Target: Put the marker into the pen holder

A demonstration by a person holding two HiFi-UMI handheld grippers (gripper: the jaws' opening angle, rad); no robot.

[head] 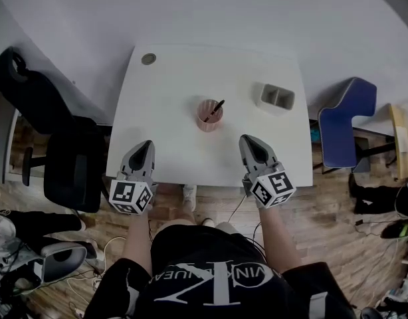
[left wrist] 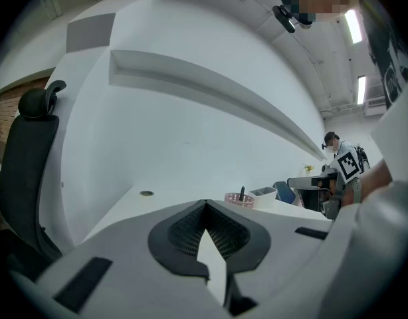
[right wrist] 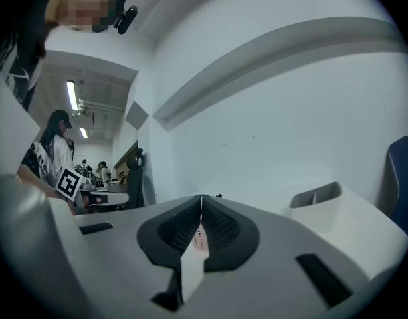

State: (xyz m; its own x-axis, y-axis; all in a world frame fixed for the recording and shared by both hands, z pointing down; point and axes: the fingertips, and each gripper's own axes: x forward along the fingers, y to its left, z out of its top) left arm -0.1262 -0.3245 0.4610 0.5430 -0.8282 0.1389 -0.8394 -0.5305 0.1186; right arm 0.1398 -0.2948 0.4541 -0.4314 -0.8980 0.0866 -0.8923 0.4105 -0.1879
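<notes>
A pink mesh pen holder (head: 209,117) stands near the middle of the white table (head: 171,151), and a black marker (head: 216,107) leans inside it with its end poking above the rim. My left gripper (head: 146,145) hovers over the table's front edge, left of the holder, jaws shut and empty. My right gripper (head: 247,140) is at the front edge right of the holder, also shut with nothing held. The left gripper view shows the closed left gripper (left wrist: 204,203) with the holder (left wrist: 239,199) and marker (left wrist: 242,193) beyond. In the right gripper view the right gripper (right wrist: 201,198) is closed too.
A white two-compartment tray (head: 277,98) sits at the table's back right. A round cable port (head: 149,58) is at the back left. A black office chair (head: 71,165) stands left of the table, a blue chair (head: 347,118) to the right. A wall lies behind.
</notes>
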